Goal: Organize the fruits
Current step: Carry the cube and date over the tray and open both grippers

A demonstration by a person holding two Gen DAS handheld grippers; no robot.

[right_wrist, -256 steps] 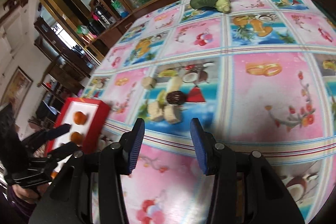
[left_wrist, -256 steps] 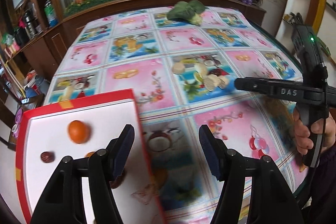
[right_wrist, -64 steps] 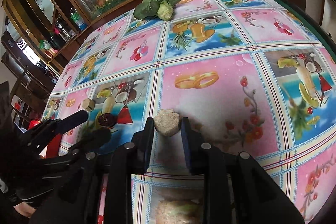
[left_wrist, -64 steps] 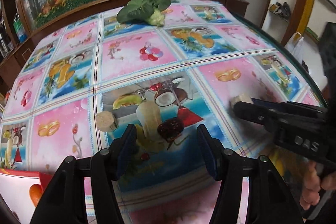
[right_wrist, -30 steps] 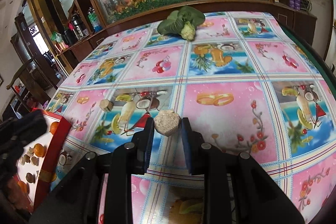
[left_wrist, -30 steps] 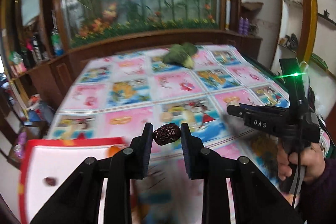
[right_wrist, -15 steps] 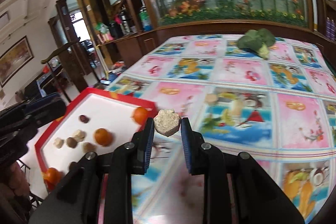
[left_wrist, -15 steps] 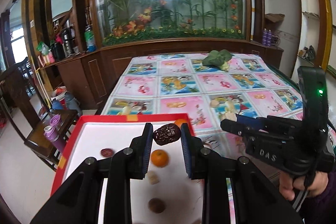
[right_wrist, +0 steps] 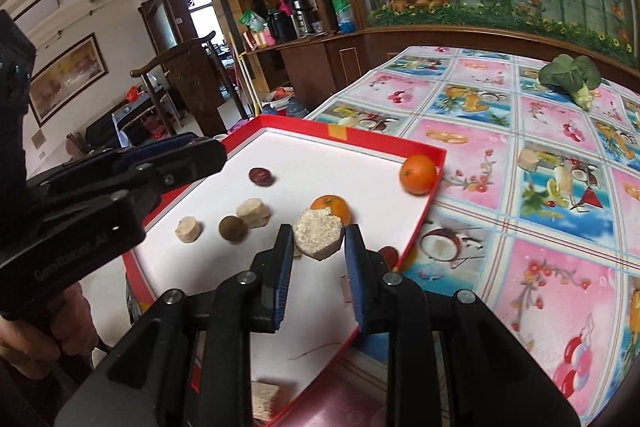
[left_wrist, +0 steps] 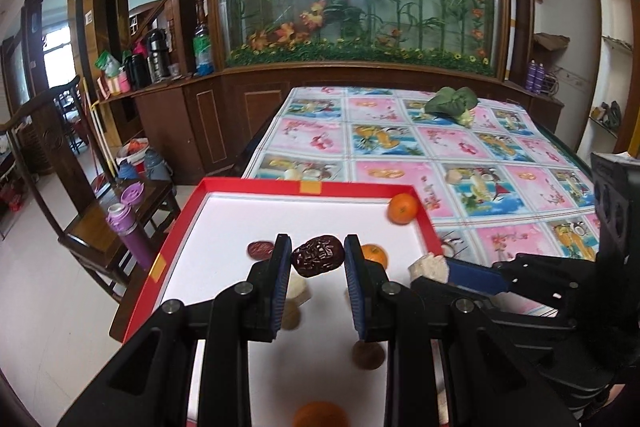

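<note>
I have a wrinkled dark date [left_wrist: 319, 255] clamped between my left tongs [left_wrist: 313, 259], held above the white floor of the red-rimmed tray [left_wrist: 256, 185]. My right tongs [right_wrist: 316, 241] are clamped on a pale, crumbly, angular chunk [right_wrist: 318, 233], also hanging over the tray, toward its right rim. In the tray lie an orange [right_wrist: 418, 174] in the far right corner, a second orange [right_wrist: 334, 206] just behind the chunk, a small dark red fruit [right_wrist: 260, 176], two pale round slices [right_wrist: 253, 212], [right_wrist: 189, 229] and a brown ball [right_wrist: 233, 229] between them. The tray sits on the left edge of the desk [right_wrist: 528, 267], which is covered by a pink-and-blue fruit-print cloth. A leafy green vegetable [right_wrist: 572, 77] lies near the desk's far edge, well apart from the tray.
</note>
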